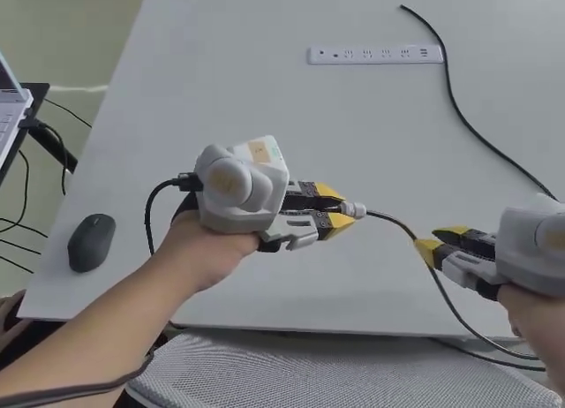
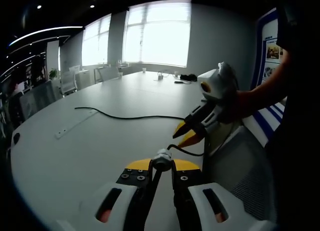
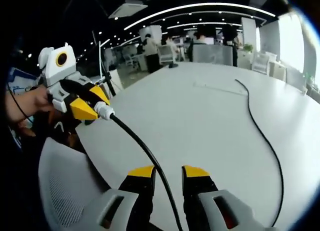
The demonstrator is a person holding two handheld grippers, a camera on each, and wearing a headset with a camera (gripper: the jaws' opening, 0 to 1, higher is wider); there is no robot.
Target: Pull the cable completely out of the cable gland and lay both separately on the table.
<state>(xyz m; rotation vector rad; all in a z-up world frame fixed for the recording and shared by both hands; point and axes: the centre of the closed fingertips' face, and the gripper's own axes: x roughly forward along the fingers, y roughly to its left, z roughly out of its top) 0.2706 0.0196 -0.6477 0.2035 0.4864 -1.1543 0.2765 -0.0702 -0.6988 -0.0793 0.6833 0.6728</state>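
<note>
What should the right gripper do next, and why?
Probably shut the right gripper on the cable. Its jaws stand apart with the cable running between them, ungripped, while the left gripper is shut on the gland, the cable not yet out of it.

The left gripper point(image 1: 340, 212) hangs over the near edge of the table point(image 1: 265, 117) with the cable gland point(image 1: 352, 210) between its jaw tips. The cable point(image 1: 397, 224) runs from the gland rightward, between the jaws of the right gripper point(image 1: 433, 242), and down past the edge. A power strip point(image 1: 375, 54) lies far back, a cord point(image 1: 455, 108) curves past its right end, a mouse point(image 1: 91, 241) sits at the near left corner, a laptop point(image 1: 9, 112) is off to the left, and a chair point(image 1: 291, 373) stands before the table.
</note>
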